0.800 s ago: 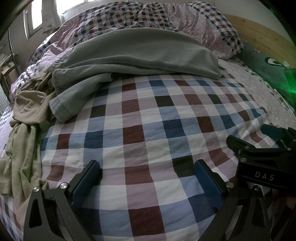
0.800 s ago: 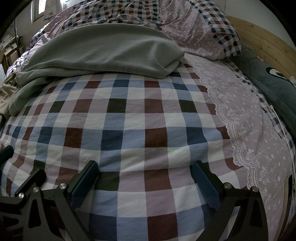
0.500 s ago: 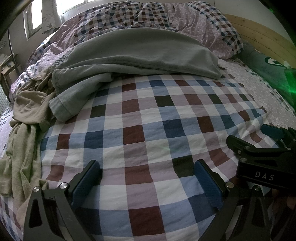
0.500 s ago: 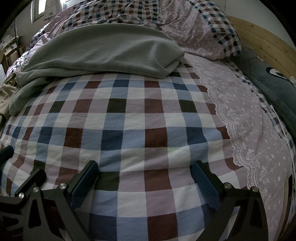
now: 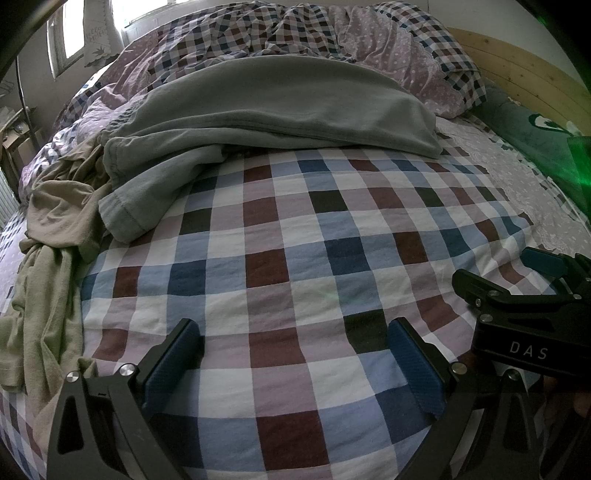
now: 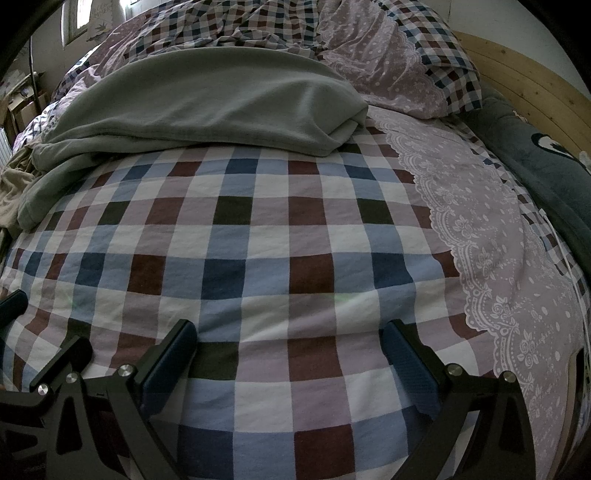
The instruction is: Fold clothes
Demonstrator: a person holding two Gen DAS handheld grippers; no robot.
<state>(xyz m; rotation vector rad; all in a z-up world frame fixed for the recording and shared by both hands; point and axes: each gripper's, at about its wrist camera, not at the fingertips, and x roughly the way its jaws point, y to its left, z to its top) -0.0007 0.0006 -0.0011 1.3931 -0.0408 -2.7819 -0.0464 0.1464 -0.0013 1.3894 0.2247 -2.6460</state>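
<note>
Left gripper (image 5: 293,354) and right gripper (image 6: 290,354): fingers fully spread, holding nothing, above the checked bedsheet (image 5: 295,258). Grey-green garment (image 5: 280,107) lies beyond the sheet's bare checks; beige garment (image 5: 55,206) touches its left edge. Crumpled duvet (image 5: 295,33) lies behind the grey-green garment.

Grey-green garment (image 5: 280,107): soft matt knit cloth. Checked bedsheet (image 5: 295,266): woven cotton, lightly creased. Headboard (image 6: 524,77): bare pale wood planks. Gripper pads (image 5: 417,373): textured blue rubber.
</note>
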